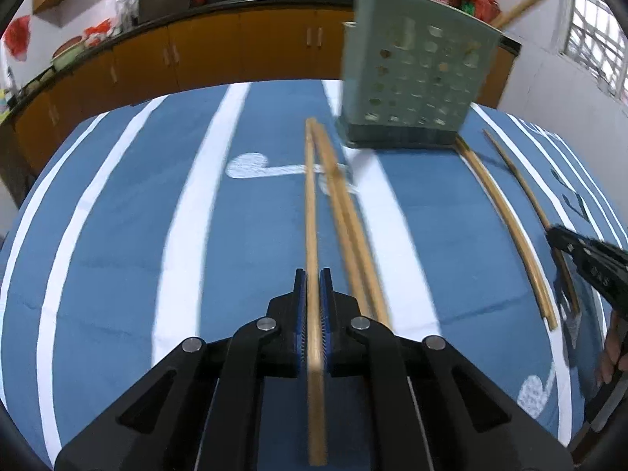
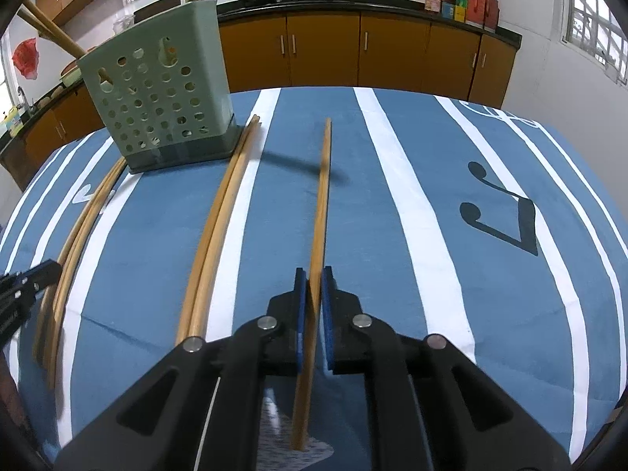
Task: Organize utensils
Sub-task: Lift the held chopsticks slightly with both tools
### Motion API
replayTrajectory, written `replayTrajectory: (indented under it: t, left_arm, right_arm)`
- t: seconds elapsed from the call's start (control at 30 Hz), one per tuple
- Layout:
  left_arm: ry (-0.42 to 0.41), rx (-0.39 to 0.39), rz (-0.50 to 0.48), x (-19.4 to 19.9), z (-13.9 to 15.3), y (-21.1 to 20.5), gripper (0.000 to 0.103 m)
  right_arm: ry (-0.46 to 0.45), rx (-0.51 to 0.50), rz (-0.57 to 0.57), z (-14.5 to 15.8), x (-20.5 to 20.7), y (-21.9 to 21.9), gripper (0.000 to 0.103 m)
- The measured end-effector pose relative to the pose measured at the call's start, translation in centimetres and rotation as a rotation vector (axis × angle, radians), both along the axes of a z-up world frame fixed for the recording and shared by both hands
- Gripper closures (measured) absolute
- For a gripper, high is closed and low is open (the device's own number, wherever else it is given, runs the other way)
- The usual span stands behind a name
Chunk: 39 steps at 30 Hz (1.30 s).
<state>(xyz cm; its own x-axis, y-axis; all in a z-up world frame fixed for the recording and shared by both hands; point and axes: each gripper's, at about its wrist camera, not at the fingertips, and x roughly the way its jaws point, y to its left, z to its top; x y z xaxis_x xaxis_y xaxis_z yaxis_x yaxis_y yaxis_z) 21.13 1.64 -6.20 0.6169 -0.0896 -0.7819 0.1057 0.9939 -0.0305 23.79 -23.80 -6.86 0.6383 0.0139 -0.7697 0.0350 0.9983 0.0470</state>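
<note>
A green perforated utensil holder (image 1: 412, 78) stands at the far side of the blue striped tablecloth; it also shows in the right wrist view (image 2: 165, 102). My left gripper (image 1: 313, 278) is shut on a wooden chopstick (image 1: 311, 196) that points toward the holder. Two more chopsticks (image 1: 345, 216) lie just right of it. My right gripper (image 2: 313, 274) is shut on another chopstick (image 2: 322, 196). A pair of chopsticks (image 2: 219, 227) lies to its left, and another pair (image 2: 78, 227) lies farther left. The right gripper also shows at the right edge of the left wrist view (image 1: 565, 243).
The tablecloth (image 2: 392, 196) has white stripes and music-note prints. Orange kitchen cabinets (image 2: 353, 51) with a dark counter, woks and jars run behind the table. A window (image 2: 588, 8) is at the right. Long wooden utensils stick out of the holder's top.
</note>
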Motion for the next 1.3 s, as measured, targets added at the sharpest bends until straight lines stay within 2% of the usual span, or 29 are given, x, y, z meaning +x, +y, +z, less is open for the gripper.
replayTrajectory:
  t: [0.23,0.6,1.3]
  left_arm:
    - [0.001,-0.026,0.103,1.9,0.1,4.0,0.096]
    - [-0.015,-0.072,0.097,1.9,0.0,4.9,0.095]
    - [-0.014,-0.097,0.1,1.9,0.0,5.1,0.094]
  right_arm:
    - [-0.008,-0.004,0.014,0.0,0.9,0.4,0.095]
    - [-0.005,0.006,-0.005,0.0,1.5,-0.1,0.095]
    - [-0.003,0.007,-0.004,0.0,1.5,-0.1,0.093]
